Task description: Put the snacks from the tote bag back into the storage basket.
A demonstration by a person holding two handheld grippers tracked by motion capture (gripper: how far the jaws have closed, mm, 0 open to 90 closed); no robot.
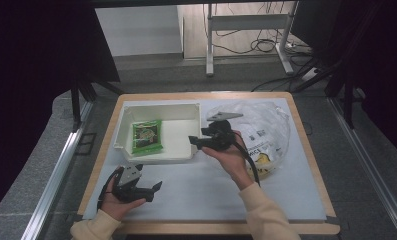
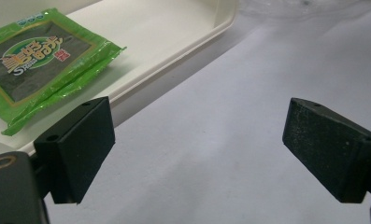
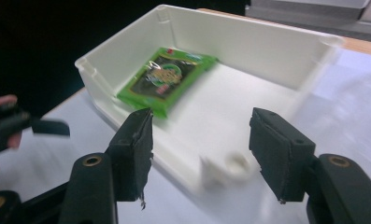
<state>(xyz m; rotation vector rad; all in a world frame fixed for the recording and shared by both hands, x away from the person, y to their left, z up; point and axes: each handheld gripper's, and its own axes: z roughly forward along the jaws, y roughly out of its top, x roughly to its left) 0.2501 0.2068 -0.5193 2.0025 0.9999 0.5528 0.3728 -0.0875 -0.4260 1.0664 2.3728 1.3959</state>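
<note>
A green snack packet (image 1: 147, 136) lies flat in the left part of a white open bin (image 1: 158, 106). My right gripper (image 1: 192, 142) hovers open over the bin's near right corner, pointing left. In the right gripper view its jaws (image 3: 202, 149) stand wide apart with nothing between them, and the packet (image 3: 167, 79) lies beyond in the bin (image 3: 248, 46). My left gripper (image 1: 155, 191) is open just above the table in front of the bin. Its view shows open jaws (image 2: 197, 149) over bare white surface, with the packet (image 2: 38, 60) and the bin's rim (image 2: 188, 46) at the upper left.
A crumpled clear plastic bag (image 1: 266, 130) with printed packets inside lies right of the bin, behind my right hand. The white mat (image 1: 201, 195) covers a wood-edged table. Metal rails run along both sides, and a desk frame with cables stands beyond.
</note>
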